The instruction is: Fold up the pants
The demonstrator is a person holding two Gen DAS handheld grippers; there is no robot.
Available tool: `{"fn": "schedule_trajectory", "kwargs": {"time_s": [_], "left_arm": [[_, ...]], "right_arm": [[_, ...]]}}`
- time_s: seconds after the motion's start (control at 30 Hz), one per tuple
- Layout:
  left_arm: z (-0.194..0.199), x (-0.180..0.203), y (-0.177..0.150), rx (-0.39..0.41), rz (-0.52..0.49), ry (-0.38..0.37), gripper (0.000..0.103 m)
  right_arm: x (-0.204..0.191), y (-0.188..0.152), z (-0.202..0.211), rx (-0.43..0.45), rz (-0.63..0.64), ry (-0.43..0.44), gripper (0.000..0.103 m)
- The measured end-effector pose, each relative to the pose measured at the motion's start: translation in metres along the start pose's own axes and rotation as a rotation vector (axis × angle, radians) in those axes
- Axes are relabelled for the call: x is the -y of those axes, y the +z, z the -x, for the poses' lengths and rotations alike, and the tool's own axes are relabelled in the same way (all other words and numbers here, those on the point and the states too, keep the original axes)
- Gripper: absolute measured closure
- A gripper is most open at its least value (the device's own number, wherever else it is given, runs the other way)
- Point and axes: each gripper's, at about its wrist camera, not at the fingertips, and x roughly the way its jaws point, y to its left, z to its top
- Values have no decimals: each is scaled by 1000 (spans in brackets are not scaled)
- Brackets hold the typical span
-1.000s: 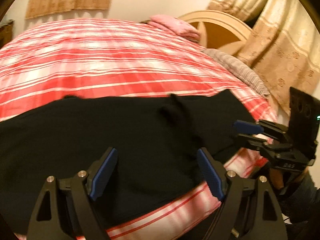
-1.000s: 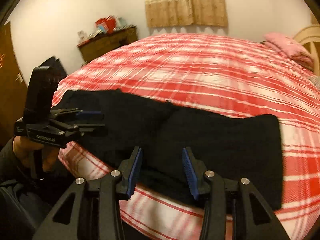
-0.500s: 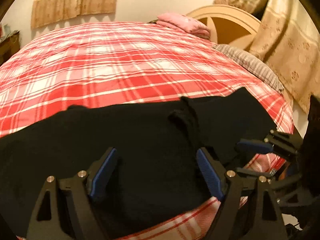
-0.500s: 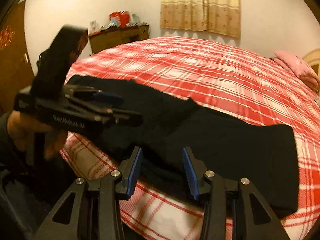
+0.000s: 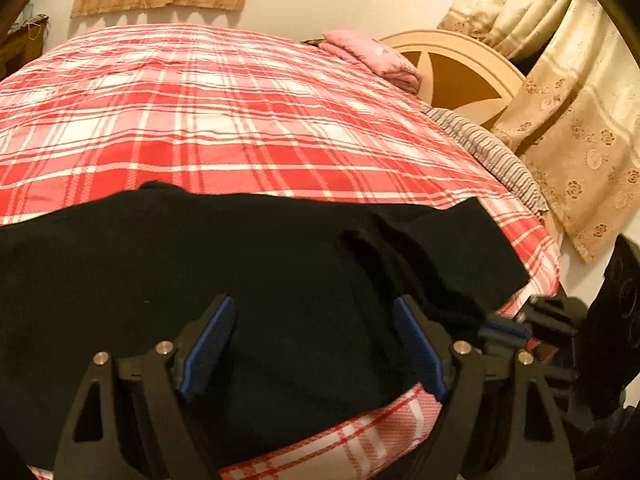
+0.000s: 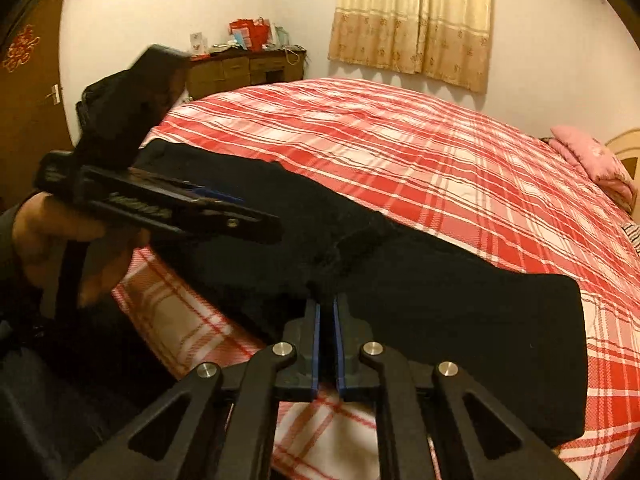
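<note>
Black pants (image 5: pixel 240 264) lie flat along the near edge of a bed with a red plaid cover, also seen in the right wrist view (image 6: pixel 440 292). My left gripper (image 5: pixel 312 344) is open and hovers just above the near part of the pants. It also shows at the left of the right wrist view (image 6: pixel 224 208). My right gripper (image 6: pixel 325 312) is shut at the near edge of the pants, by a bunched fold (image 6: pixel 352 248); whether cloth is pinched I cannot tell. It shows at the right edge of the left wrist view (image 5: pixel 516 328).
The plaid bed cover (image 5: pixel 224 120) stretches far behind the pants. A pink pillow (image 5: pixel 372 60), a headboard (image 5: pixel 460 68) and curtains (image 5: pixel 580 120) stand at the right. A wooden dresser (image 6: pixel 248 68) and a door (image 6: pixel 24 112) are at the left.
My right gripper has closed from open and moved in to the pants' near edge. My left gripper has shifted right over the pants and stays open.
</note>
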Motion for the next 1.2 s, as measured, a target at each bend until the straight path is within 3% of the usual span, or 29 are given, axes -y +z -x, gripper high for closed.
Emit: {"fn": "schedule_trajectory", "kwargs": {"time_s": [0.13,0.27,0.43,0.57,0.63,0.67,0.73,0.83,0.87,0.9,1.03,1.2], "left_arm": [[-8,11,-1,-33,-11,-57,19],[-12,17,0,-48,-21,-90,19],[-22,22,4,-72,-10,-111,19],[-34,29,8,-105,-38,-98,21],[-36,36,10,-112,-62,-96,29],[-39,41,12,-122,-76,-109,38],[-45,47,13,-143,-83,-117,46],[-56,54,17,-154,-107,-88,66],[-56,53,18,-150,-106,-82,85],[-55,52,20,-148,-106,-84,93],[-38,44,25,-121,-100,-99,94],[-13,23,32,-90,-94,-66,95]], "right_arm": [[-6,-11,-18,-38,15,-7,97],[-1,-6,-10,-7,-11,13,97],[-10,-16,-37,-109,34,23,96],[-6,-12,-22,-89,35,46,90],[3,-12,-13,-79,5,75,74],[8,-13,-8,-68,-3,84,66],[16,-16,5,-29,-13,99,65],[30,-22,21,19,-58,133,65],[33,-25,23,30,-74,143,65],[37,-27,25,42,-92,153,65],[44,-30,29,72,-118,168,65],[43,-31,34,119,-119,164,65]]}}
